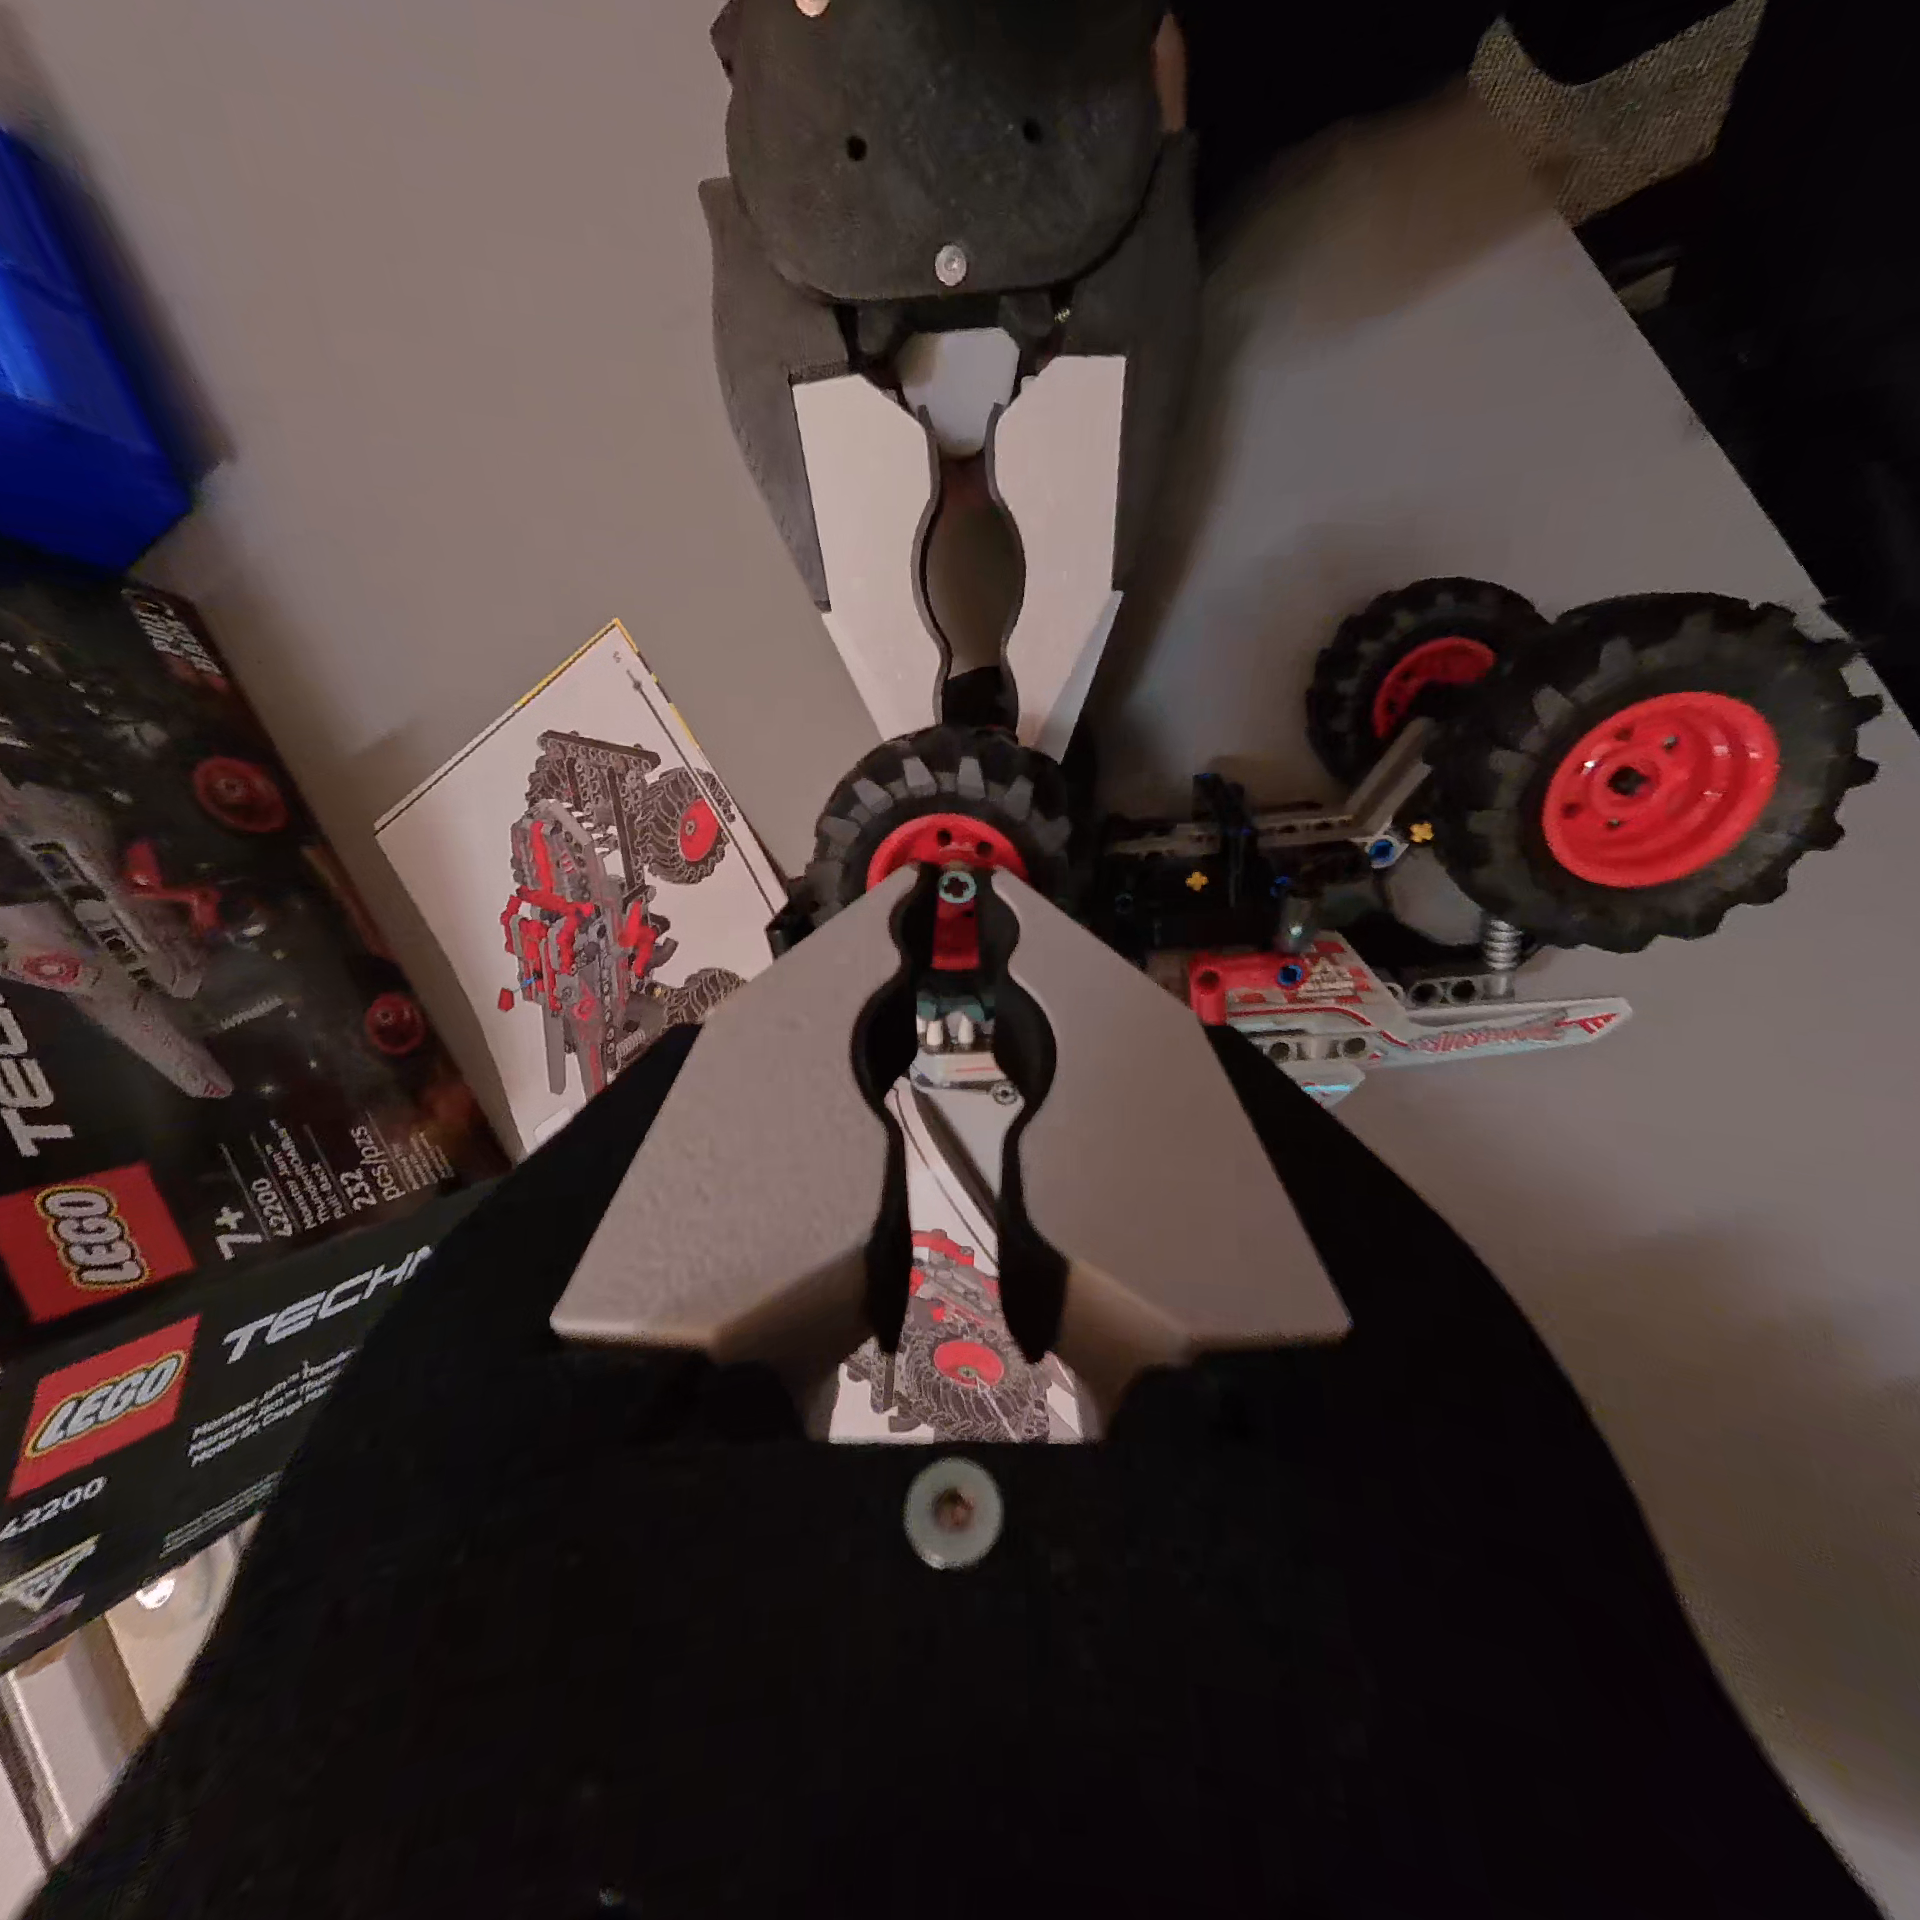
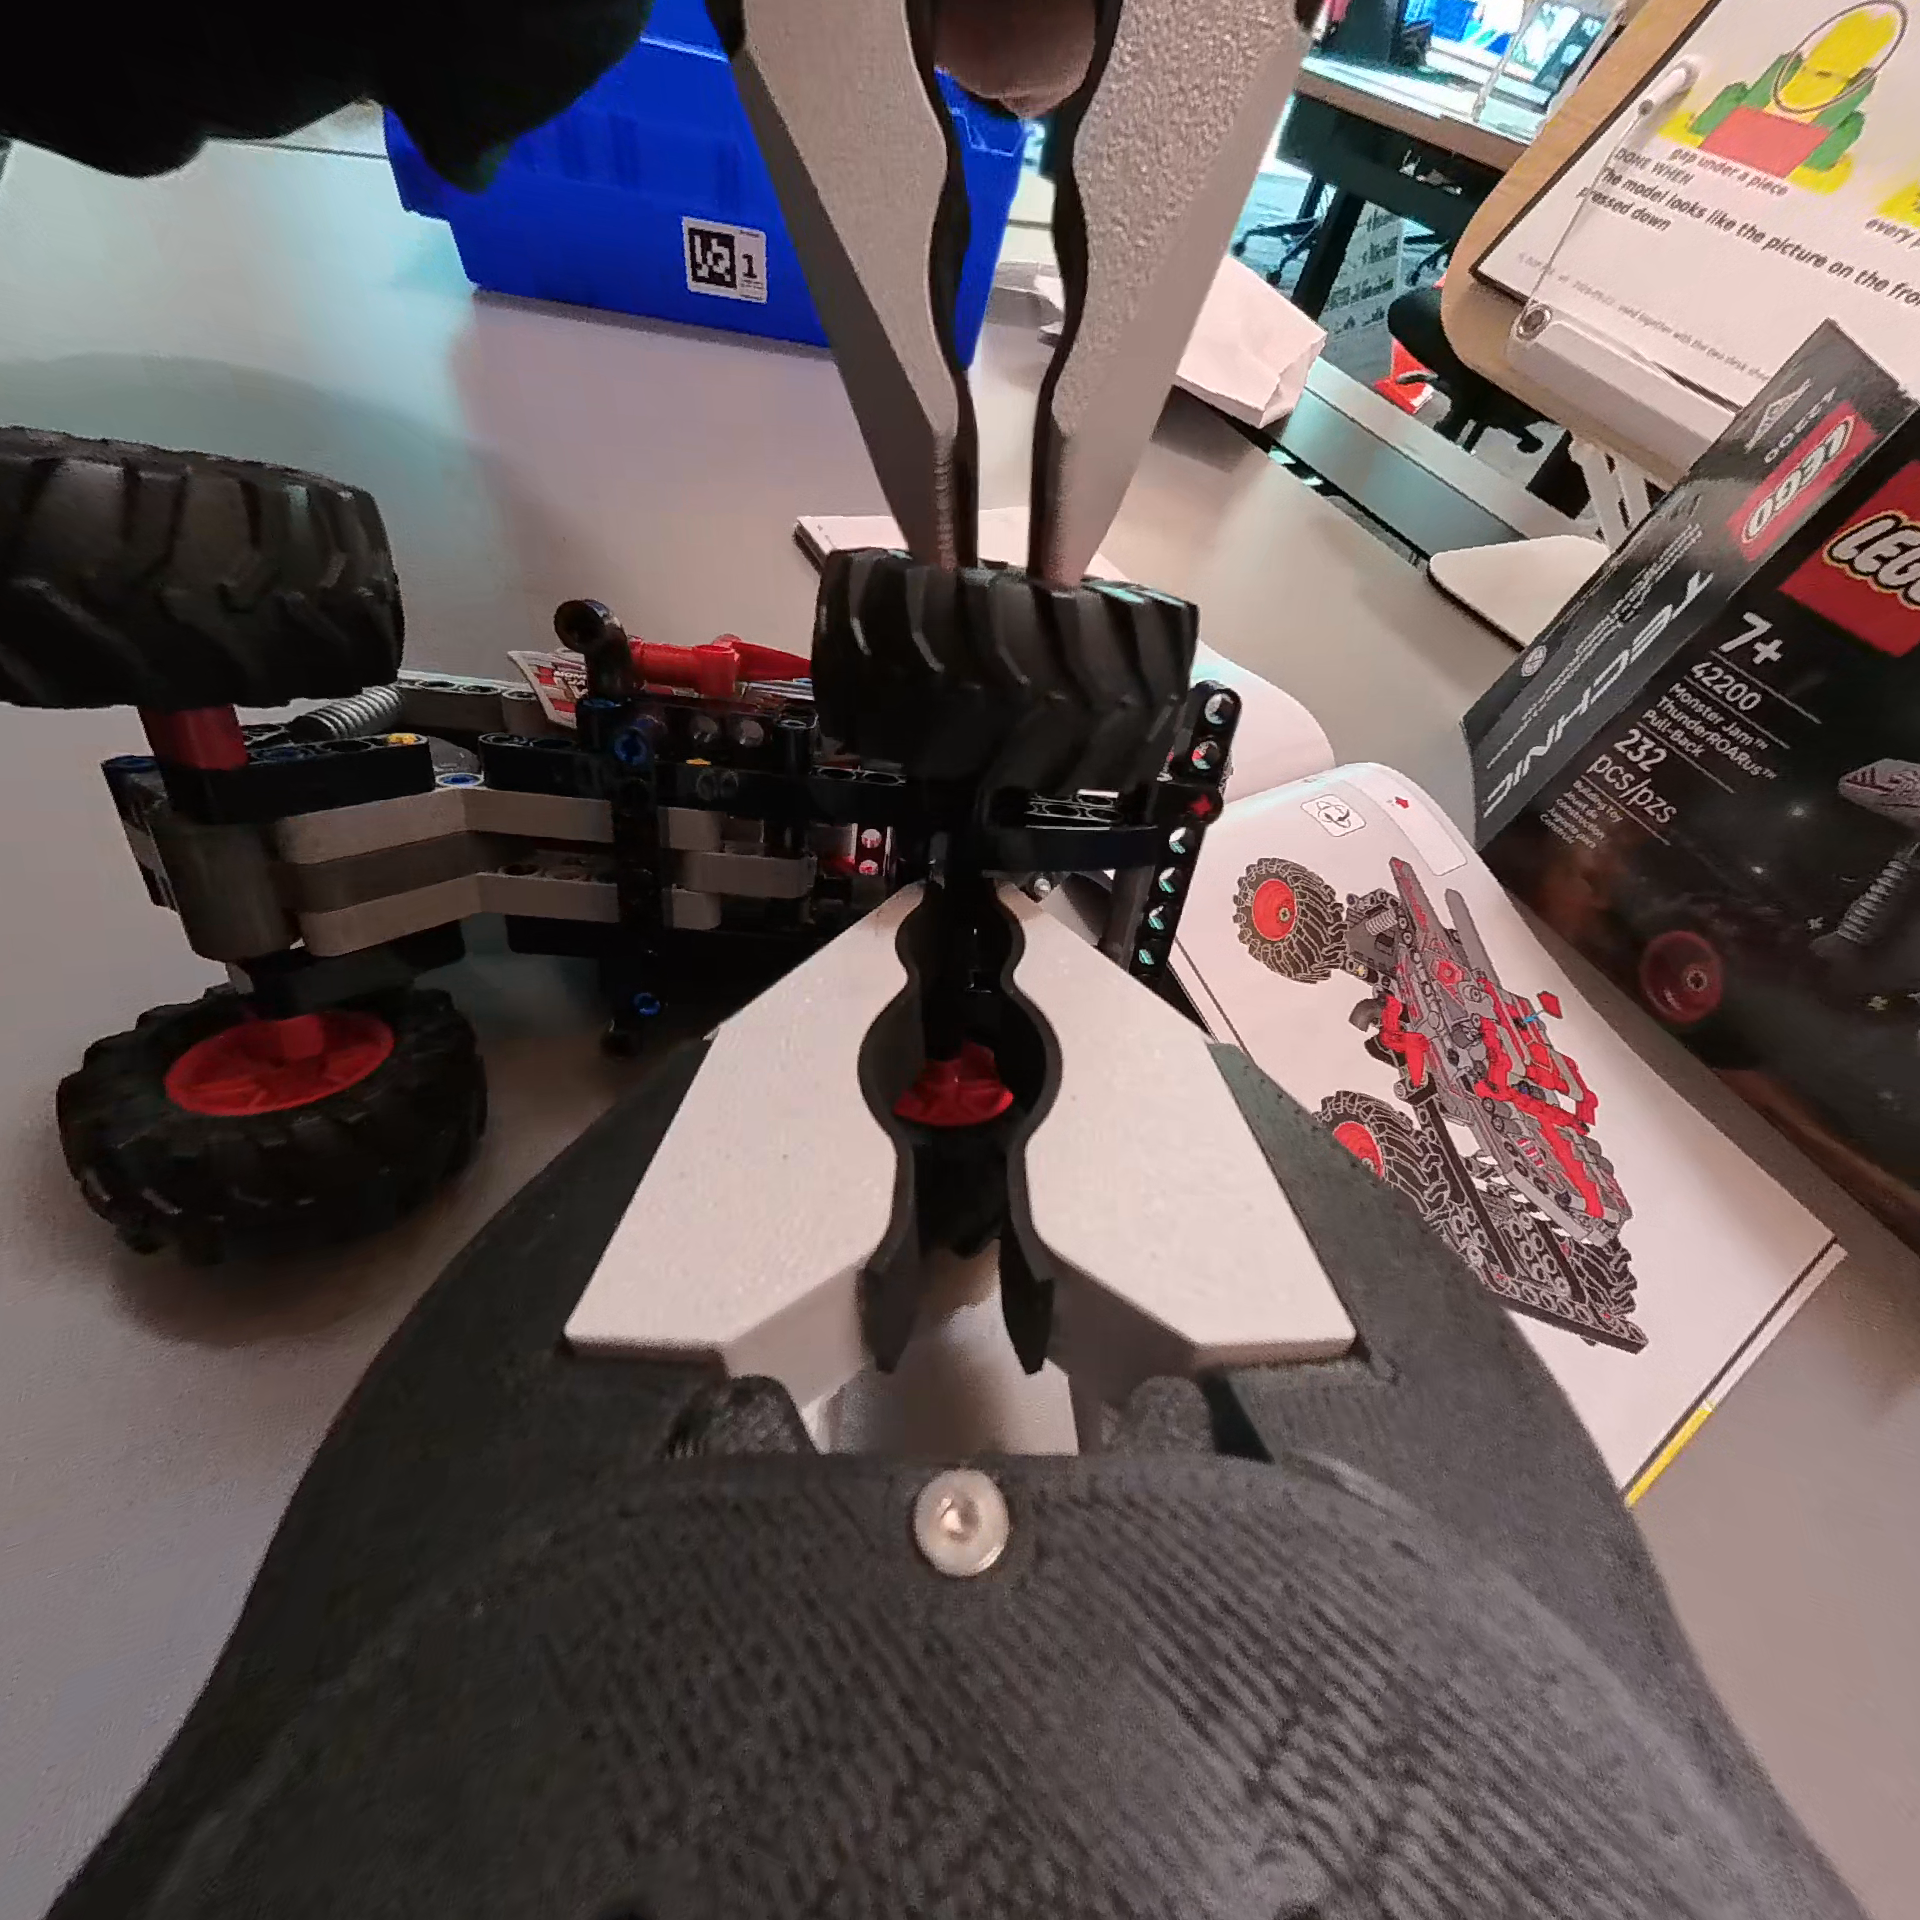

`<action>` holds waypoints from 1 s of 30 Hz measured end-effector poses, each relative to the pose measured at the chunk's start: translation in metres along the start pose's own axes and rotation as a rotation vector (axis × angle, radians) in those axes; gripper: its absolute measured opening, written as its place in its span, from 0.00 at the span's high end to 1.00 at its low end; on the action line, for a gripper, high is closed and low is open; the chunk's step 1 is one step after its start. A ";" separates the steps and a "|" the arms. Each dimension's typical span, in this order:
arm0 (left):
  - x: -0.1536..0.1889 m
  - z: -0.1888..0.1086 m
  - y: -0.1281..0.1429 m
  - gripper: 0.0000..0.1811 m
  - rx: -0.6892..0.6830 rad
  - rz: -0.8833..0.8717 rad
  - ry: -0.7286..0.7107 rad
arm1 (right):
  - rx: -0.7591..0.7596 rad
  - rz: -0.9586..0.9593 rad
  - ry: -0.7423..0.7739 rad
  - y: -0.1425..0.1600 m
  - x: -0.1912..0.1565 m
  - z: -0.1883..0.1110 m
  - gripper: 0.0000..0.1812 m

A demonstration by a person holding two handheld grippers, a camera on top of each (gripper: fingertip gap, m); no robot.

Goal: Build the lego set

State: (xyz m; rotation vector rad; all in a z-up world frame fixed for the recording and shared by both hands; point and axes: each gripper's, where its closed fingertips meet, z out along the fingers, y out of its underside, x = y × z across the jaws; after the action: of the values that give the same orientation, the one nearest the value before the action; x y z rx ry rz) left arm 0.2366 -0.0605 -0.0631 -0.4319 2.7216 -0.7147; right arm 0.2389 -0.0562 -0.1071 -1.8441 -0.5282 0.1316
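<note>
The lego truck (image 2: 644, 821) lies on its side on the grey table (image 2: 644, 416), just left of the open instruction booklet (image 2: 1455, 1039). The left gripper (image 1: 951, 883) reaches to a black tyre with a red hub (image 1: 940, 821) and seems nearly closed, though what it grips I cannot tell. The right gripper (image 2: 961, 894) is closed on a thin black axle carrying a red bush (image 2: 954, 1091) below that wheel. 2 more wheels (image 2: 270, 1112) sit at the far left end. The set's box (image 2: 1704, 748) stands right, a blue bin (image 2: 623, 208) beyond.
</note>
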 end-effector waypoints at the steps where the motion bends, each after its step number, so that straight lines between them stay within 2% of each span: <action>1: 0.000 0.000 0.000 0.98 -0.001 0.000 0.002 | 0.000 -0.002 0.001 0.000 0.000 0.000 0.97; 11: -0.001 0.002 -0.001 0.98 0.072 -0.081 0.065 | -0.001 -0.017 0.006 0.000 -0.001 0.001 0.97; 17: -0.001 0.002 -0.001 0.98 0.141 -0.072 0.050 | 0.001 -0.035 0.011 -0.001 0.000 0.001 0.97; 27: -0.002 0.002 0.001 0.98 0.087 -0.060 0.091 | 0.002 -0.085 0.031 -0.001 0.001 0.002 0.97; 28: -0.003 0.002 0.001 0.98 0.083 -0.061 0.093 | 0.001 -0.106 0.036 -0.001 0.001 0.001 0.96; 30: -0.002 0.002 0.001 0.98 0.079 -0.063 0.090 | -0.013 -0.185 0.055 -0.002 0.003 -0.003 0.88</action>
State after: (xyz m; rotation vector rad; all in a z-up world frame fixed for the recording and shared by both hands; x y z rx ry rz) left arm 0.2390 -0.0597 -0.0650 -0.4798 2.7619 -0.8755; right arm 0.2418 -0.0573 -0.1041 -1.7966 -0.6596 -0.0470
